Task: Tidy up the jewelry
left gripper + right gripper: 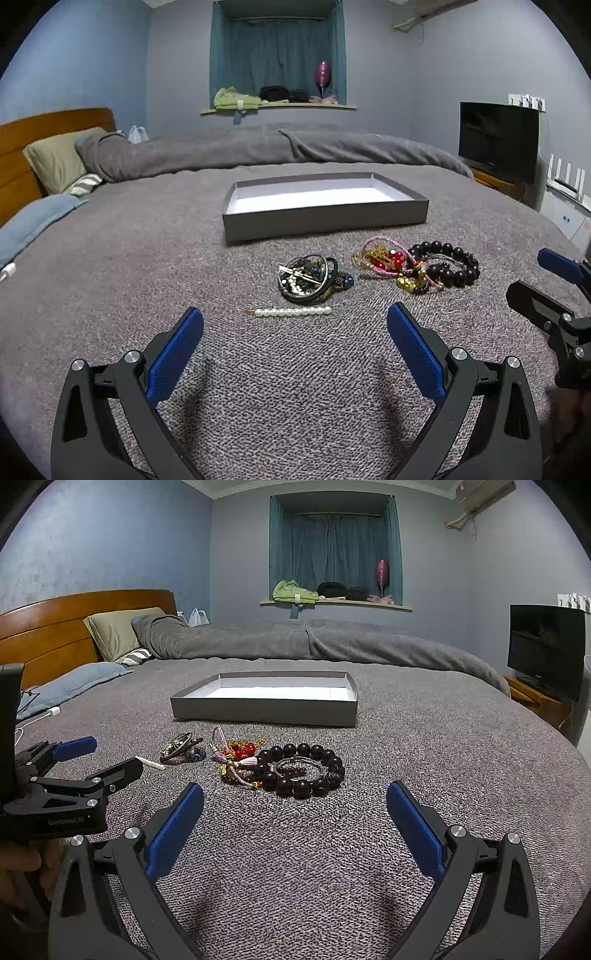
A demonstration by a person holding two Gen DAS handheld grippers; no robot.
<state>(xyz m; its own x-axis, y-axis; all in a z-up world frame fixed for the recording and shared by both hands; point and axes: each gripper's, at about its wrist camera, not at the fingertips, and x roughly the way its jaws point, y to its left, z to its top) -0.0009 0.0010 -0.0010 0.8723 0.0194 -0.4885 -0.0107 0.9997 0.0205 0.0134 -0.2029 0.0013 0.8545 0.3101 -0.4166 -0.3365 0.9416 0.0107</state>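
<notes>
A shallow grey box [325,218] with a white inside lies on the grey bedspread; it also shows in the right wrist view [266,710]. In front of it lie a pearl hair clip [291,312], a pile of dark bangles [310,278], a pink and red tasselled piece [384,258] and a dark wooden bead bracelet [454,266], which shows nearer in the right wrist view [303,770]. My left gripper [295,325] is open and empty, just short of the pearl clip. My right gripper [295,801] is open and empty, just short of the bead bracelet.
The bed's wooden headboard [74,620] and pillows [118,631] are at the left. A rolled grey duvet [314,642] lies behind the box. A television [546,650] stands at the right. A white charger cable [44,714] lies at the left.
</notes>
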